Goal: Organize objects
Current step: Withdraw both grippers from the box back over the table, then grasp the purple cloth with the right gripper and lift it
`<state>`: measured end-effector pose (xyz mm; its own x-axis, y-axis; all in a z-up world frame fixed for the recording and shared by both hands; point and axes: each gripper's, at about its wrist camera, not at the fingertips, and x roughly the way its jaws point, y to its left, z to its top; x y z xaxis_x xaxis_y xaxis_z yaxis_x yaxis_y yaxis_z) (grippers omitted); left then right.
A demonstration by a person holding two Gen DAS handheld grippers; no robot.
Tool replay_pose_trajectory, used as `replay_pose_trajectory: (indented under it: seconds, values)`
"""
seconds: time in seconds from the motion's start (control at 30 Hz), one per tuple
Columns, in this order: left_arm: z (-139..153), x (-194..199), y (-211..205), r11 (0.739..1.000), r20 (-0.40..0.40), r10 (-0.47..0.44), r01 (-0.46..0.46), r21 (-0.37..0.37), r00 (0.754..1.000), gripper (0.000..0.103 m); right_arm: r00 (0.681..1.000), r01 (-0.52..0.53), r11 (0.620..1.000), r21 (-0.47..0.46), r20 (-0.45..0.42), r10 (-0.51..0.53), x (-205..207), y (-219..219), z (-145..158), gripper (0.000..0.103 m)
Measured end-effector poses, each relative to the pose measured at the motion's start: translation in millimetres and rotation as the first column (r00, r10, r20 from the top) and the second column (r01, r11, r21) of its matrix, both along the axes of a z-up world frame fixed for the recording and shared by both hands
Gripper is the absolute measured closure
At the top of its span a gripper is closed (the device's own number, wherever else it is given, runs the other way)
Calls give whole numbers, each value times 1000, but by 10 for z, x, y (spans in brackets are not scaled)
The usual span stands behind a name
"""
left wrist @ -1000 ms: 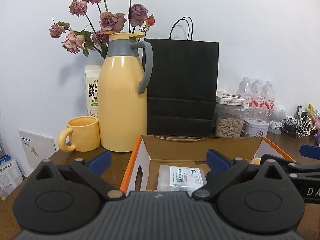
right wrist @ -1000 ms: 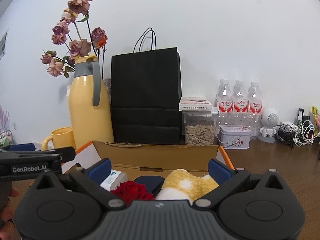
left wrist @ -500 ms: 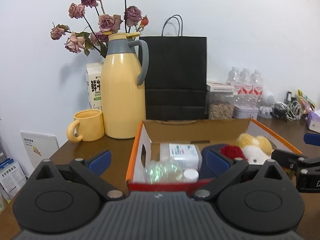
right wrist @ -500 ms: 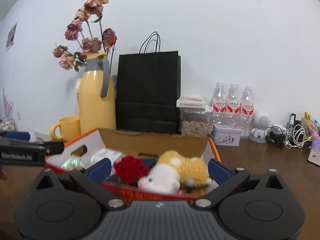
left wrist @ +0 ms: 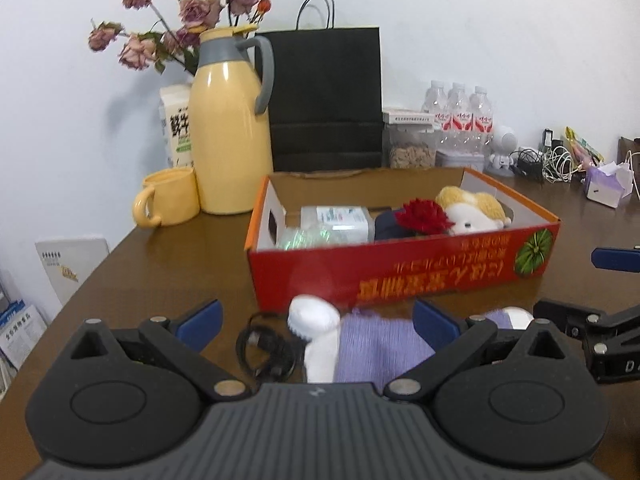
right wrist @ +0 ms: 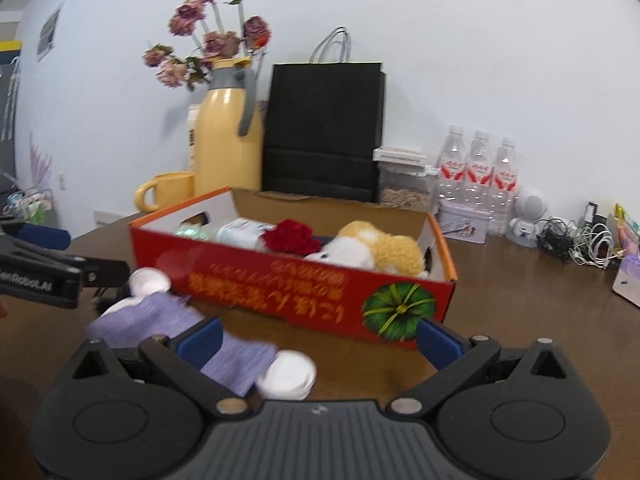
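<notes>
Both grippers hang spread and empty over the brown table (left wrist: 192,248): the left gripper (left wrist: 316,316) above a purple-and-white sock (left wrist: 360,340) and a black cable (left wrist: 264,350), the right gripper (right wrist: 318,330) just beside the sock's other end. Beyond the sock the red box (left wrist: 400,272) blocks the way, holding one red rose (left wrist: 424,216), one plush toy (left wrist: 472,212), a white packet (left wrist: 336,216) and a shiny wrapped thing. Behind it stand one yellow jug (left wrist: 228,140), one yellow mug (left wrist: 168,202), one black bag (left wrist: 326,100) and three water bottles (left wrist: 460,116).
</notes>
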<state>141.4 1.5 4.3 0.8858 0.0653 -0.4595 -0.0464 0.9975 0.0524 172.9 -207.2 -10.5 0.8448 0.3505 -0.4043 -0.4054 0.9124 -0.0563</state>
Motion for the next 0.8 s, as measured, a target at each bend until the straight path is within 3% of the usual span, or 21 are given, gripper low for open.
replay_pose_trajectory:
  seconds: [0.2, 0.47, 0.57, 0.63, 0.8]
  values:
    - [-13, -195, 80, 1000, -13, 27, -27, -3, 1000, 0, 992, -121, 993, -6, -43, 121, -145, 181, -22, 0]
    - [77, -434, 275, 998, 4, 66, -66, -22, 998, 0, 942, -306, 947, -95, -171, 287, 44, 699, -153, 0]
    - [91, -536, 373, 996, 9, 81, -81, -33, 997, 0, 934, -317, 940, -126, -216, 286, 210, 808, -255, 0]
    - [90, -602, 435, 995, 10, 89, -89, -39, 996, 0, 917, -314, 948, -56, -276, 288, 342, 774, -293, 0]
    - [60, -691, 547, 993, 8, 102, -101, -59, 995, 0, 922, -285, 958, -40, -283, 262, 376, 715, -295, 0]
